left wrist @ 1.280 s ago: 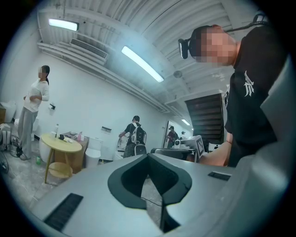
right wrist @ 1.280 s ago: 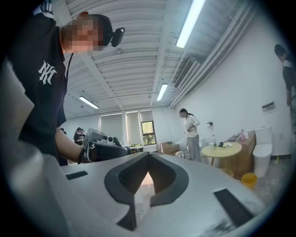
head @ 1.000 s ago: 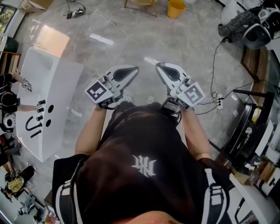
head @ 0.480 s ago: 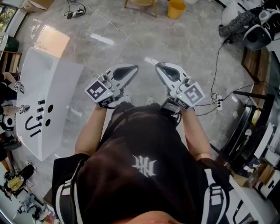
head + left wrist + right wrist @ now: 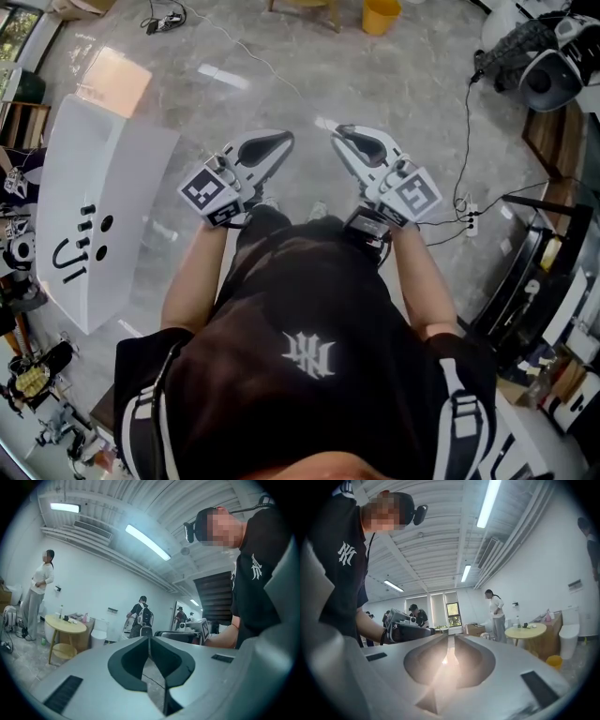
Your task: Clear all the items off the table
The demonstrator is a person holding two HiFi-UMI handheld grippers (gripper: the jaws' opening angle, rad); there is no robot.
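The person stands on the grey marbled floor (image 5: 309,84) with both white handheld grippers level in front of the body, over floor rather than bench. The left gripper (image 5: 284,141) has its fingers clenched tip to tip on nothing. The right gripper (image 5: 339,134) has just been opening its fingers, which stand a narrow slit apart with nothing between them.

The task's things, several small black pieces (image 5: 94,228) and a dark U-shaped piece (image 5: 67,265), lie on the long white bench (image 5: 112,159), off to the left and well apart from both grippers. Clearing looks not yet begun.

Likely troubles are these:
- Reaching with fingers this narrow would push the small pieces along the smooth top, or off its edge.
- Turning toward the bench risks snagging the black cable (image 5: 466,122) that trails across the floor on the right.
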